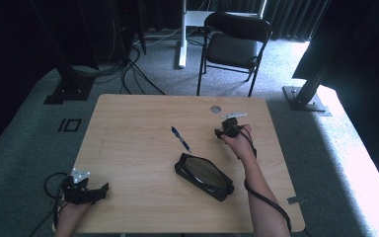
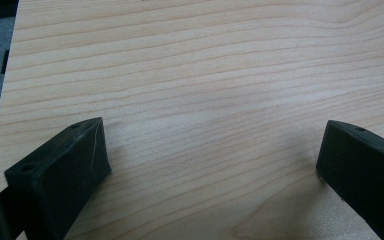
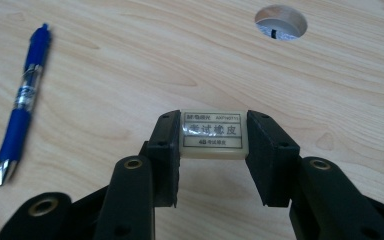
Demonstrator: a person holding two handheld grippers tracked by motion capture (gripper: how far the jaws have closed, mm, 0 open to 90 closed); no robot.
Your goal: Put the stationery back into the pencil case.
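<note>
An eraser [image 3: 212,134] is clamped in the right gripper [image 3: 213,150] mid-frame in its own view, long axis running jaw to jaw, label facing the camera; the print is Chinese, with something like "4B" on the bottom line, rest too small to read. It's held above the table [image 3: 130,75]. A blue pen [image 3: 22,102] is seen at upper left, tip pointing down-left. The left gripper [image 2: 212,160] is spread wide open over bare wood, nothing held.
</note>
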